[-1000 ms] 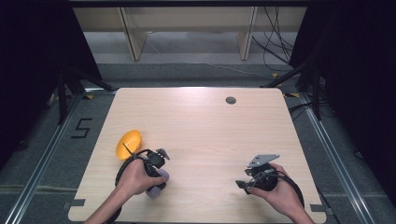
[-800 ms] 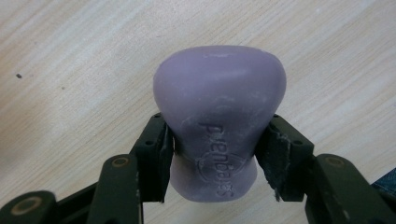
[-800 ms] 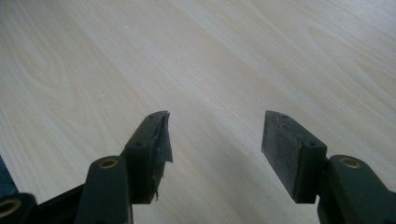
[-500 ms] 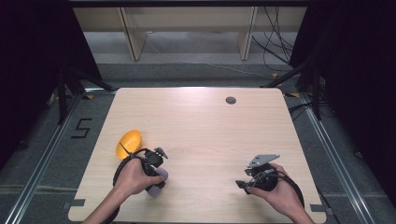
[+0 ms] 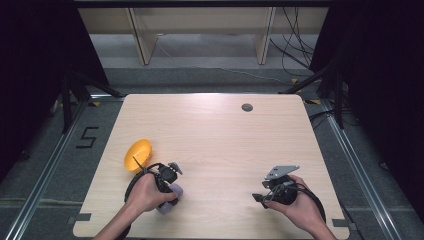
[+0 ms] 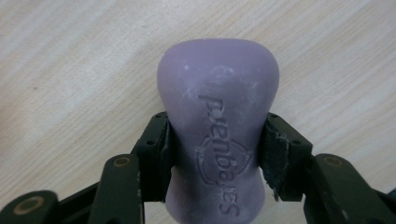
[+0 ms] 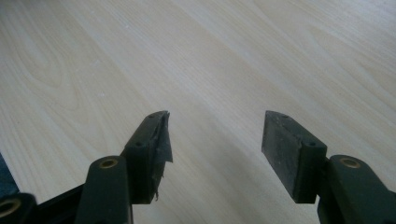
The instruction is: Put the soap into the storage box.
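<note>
The left tool (image 6: pixel 215 154) is clamped on a purple soap bar (image 6: pixel 217 126), one jaw pressed against each narrow side at the bar's waist. In the left gripper view the bar's long axis runs straight out along the jaws, the wider rounded end pointing away from the hand, with embossed lettering on the upper face. In the high view the purple bar (image 5: pixel 167 199) sits low at the near-left part of the wooden surface (image 5: pixel 225 135), partly covered by the left hand (image 5: pixel 145 192); whether it rests on the surface or is slightly lifted cannot be determined. The right tool (image 7: pixel 215 144) has its jaws apart with nothing between them, over bare wood; in the high view it is held by the right hand (image 5: pixel 295 202) at the near-right, well apart from the bar. Just beyond the left hand lies an orange bowl (image 5: pixel 137 155), tipped on its side. The bowl lies forward and slightly left of the gripped bar, so the left hand is much nearer to it. A small dark disc (image 5: pixel 247 107) is set in the far part of the surface.
</note>
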Demonstrator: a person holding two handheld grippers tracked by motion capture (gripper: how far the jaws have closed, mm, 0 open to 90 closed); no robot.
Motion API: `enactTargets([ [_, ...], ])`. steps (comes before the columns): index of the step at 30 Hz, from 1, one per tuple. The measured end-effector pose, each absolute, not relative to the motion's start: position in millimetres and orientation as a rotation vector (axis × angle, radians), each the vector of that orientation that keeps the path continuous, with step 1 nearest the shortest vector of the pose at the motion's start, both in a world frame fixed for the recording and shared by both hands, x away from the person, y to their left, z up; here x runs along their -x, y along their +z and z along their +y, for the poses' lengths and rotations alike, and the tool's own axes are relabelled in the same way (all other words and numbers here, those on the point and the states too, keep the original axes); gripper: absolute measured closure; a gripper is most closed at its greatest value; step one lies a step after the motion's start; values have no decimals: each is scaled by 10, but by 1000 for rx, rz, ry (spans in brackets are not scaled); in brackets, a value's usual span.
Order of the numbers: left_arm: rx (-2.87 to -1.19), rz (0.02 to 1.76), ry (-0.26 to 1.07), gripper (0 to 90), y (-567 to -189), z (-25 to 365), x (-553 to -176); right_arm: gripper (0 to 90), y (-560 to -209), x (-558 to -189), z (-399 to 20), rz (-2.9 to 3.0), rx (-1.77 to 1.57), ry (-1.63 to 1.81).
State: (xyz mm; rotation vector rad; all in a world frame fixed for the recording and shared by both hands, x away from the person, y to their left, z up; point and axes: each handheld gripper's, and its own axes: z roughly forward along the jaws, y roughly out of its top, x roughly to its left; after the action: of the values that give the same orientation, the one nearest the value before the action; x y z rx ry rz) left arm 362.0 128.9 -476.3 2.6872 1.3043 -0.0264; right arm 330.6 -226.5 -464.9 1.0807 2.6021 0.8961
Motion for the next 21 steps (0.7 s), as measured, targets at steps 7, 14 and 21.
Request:
enactTargets([
  [7, -2698, 1302, -11, 484, -4787, 1261, -3617, 419, -4643, -3308, -2268, 2613, -1073, 906],
  [14, -2705, 1285, 22, 452, -4815, 1248, -3600, 418, -4648, -3306, -2266, 2616, -1060, 900],
  [21, -2747, 1284, 33, 483, -4811, 1228, -3593, 418, -4656, -3309, -2263, 2615, -1054, 899],
])
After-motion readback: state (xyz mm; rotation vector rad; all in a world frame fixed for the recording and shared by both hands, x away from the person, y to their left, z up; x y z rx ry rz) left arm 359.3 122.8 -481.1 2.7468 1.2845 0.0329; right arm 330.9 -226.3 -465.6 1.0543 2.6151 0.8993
